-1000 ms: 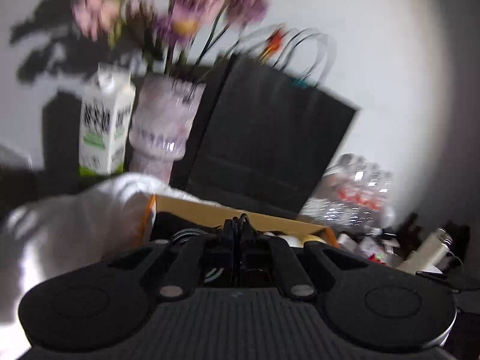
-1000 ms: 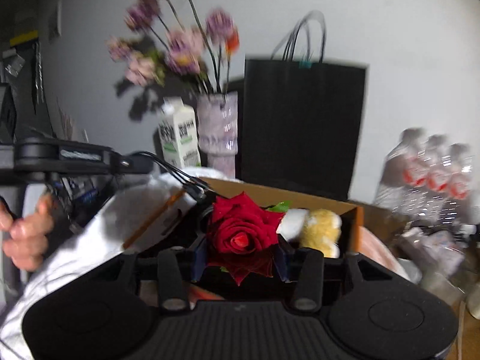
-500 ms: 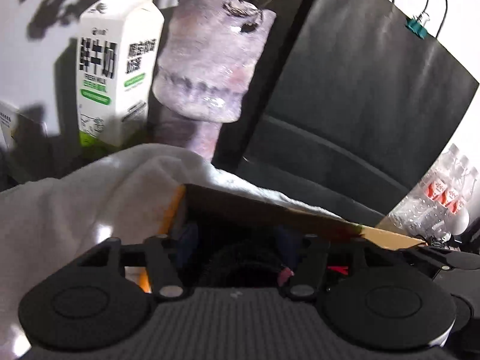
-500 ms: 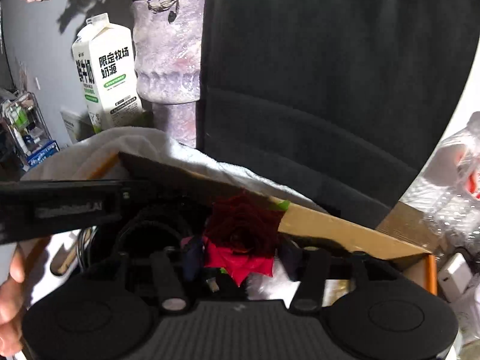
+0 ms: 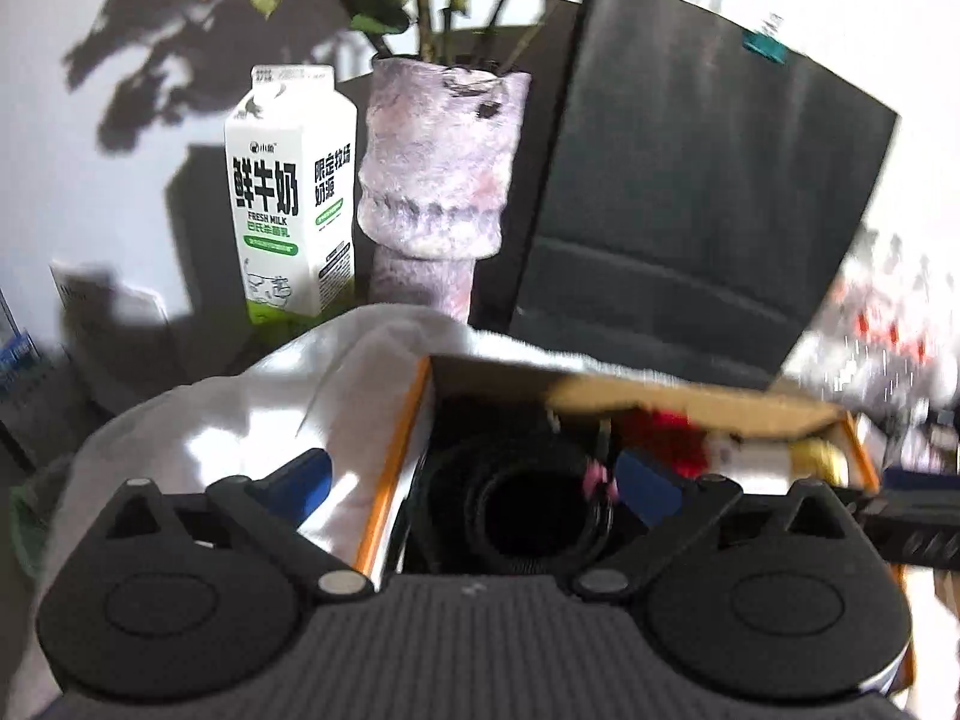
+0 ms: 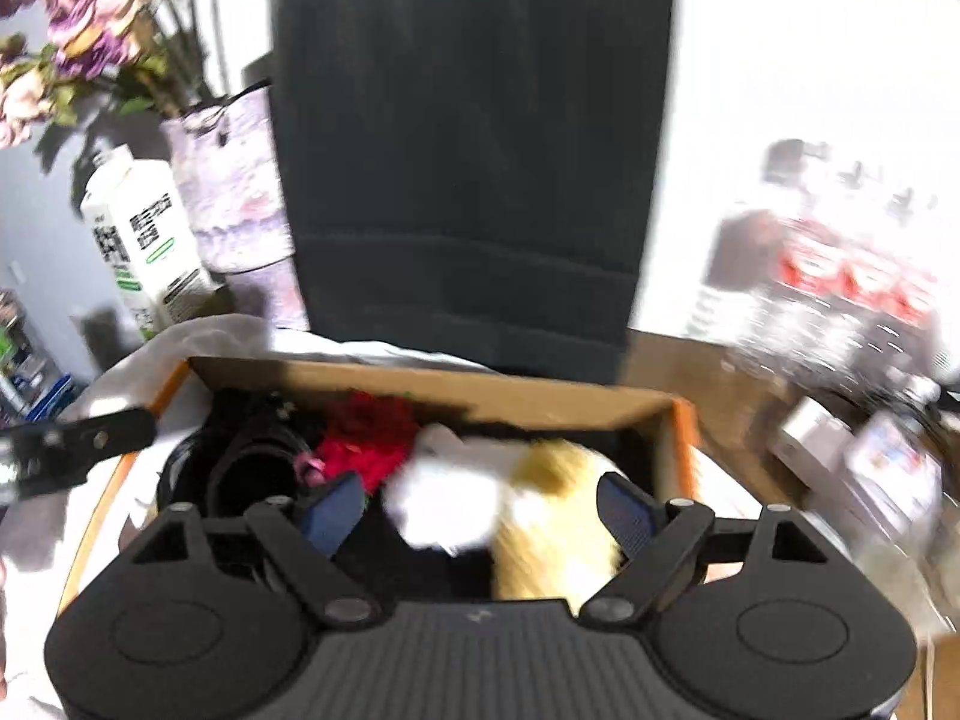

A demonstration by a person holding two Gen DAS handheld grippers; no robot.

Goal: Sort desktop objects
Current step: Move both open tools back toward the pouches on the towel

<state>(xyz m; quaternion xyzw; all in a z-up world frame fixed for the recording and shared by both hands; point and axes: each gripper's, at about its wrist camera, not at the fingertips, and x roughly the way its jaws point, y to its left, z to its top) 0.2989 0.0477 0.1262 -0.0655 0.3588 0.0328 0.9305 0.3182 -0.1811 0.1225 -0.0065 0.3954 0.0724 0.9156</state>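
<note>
An open cardboard box point(image 5: 660, 397) point(image 6: 480, 391) lies under both grippers. My left gripper point(image 5: 477, 480) hangs over its left end with the jaws opening wide. A coiled black cable point(image 5: 516, 510) lies in the box below the gap, touched by neither blue pad. My right gripper point(image 6: 480, 510) is over the box's middle, its jaws also opening. A white and yellow plush toy point(image 6: 456, 504) shows below the gap, and the pads do not press on it. The red rose point(image 6: 372, 438) point(image 5: 666, 438) lies loose in the box beside the cable point(image 6: 258, 471).
Behind the box stand a black paper bag point(image 5: 690, 180), a mottled vase of flowers point(image 5: 438, 180) and a milk carton point(image 5: 288, 198). A white cloth point(image 5: 240, 408) lies around the box's left side. A pack of water bottles point(image 6: 840, 276) and small clutter fill the right.
Both grippers have opened and tipped down over the box. The rose has left the right gripper and lies in the box. The left gripper has let go of the black cable.
</note>
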